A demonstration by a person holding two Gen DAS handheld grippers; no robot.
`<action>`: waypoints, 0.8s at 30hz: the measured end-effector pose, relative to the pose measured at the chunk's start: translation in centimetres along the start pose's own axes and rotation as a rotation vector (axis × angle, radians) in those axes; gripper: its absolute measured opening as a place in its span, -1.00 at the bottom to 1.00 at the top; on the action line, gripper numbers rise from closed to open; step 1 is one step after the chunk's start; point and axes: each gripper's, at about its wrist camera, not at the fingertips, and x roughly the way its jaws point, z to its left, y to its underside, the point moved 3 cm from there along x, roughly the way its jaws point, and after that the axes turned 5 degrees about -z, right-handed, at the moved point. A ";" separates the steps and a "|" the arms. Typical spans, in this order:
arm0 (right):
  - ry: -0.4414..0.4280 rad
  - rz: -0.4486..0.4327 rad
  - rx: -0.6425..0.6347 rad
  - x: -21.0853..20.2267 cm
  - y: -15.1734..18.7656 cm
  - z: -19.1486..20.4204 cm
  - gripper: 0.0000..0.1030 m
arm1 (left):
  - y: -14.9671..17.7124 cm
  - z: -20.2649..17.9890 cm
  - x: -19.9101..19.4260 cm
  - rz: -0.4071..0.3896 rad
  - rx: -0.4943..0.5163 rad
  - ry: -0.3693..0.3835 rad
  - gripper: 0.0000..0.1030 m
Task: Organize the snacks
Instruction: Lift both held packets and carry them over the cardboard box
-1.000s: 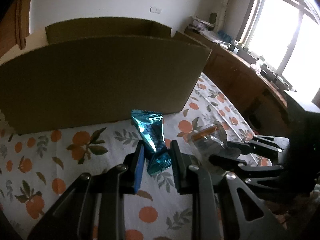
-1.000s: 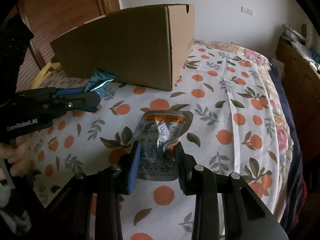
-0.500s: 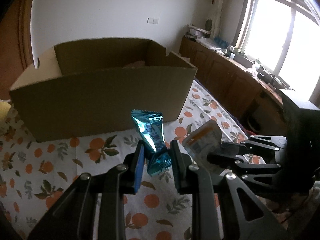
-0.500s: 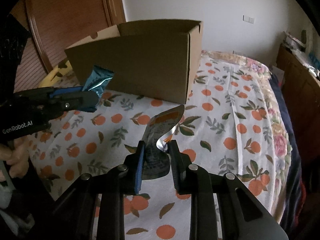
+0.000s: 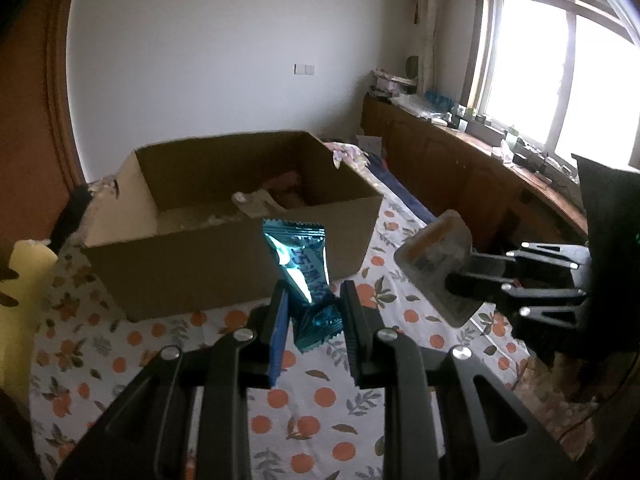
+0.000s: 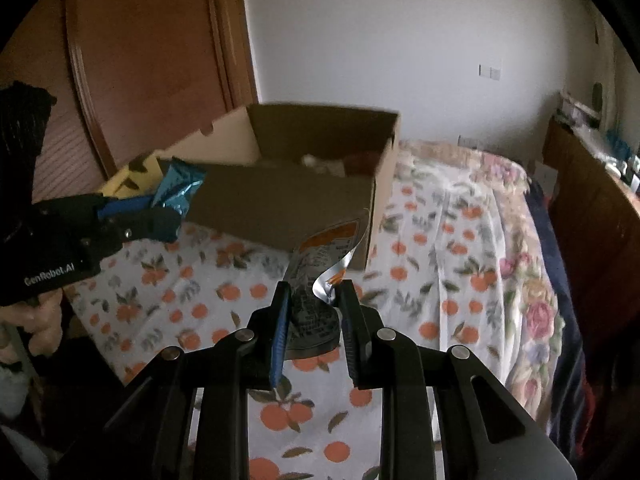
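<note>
Daylight is pouring in through the window (image 5: 560,80), blowing it out to white, while the room is staying dim. Glare is flashing off the blue wrapper (image 5: 298,264). Fisheye bending is curving the edges, corners are darkening, and the right view is blurring slightly.

Bed sheet (image 5: 328,396) with orange-fruit print covers the bed, wooden door (image 6: 152,72) behind, white wall (image 5: 224,48), bright window (image 5: 560,76) above a cluttered wooden cabinet (image 5: 452,160).

Support surface: bed (image 6: 460,240) under my jaws, orange-print sheet.
Open cardboard box (image 5: 224,256) rests directly on it.
</note>
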 end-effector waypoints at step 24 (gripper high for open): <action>-0.030 -0.108 -0.055 1.6 -8.4 2.2 -0.57 | -7.4 4.5 -2.1 -0.097 0.069 -0.046 -0.57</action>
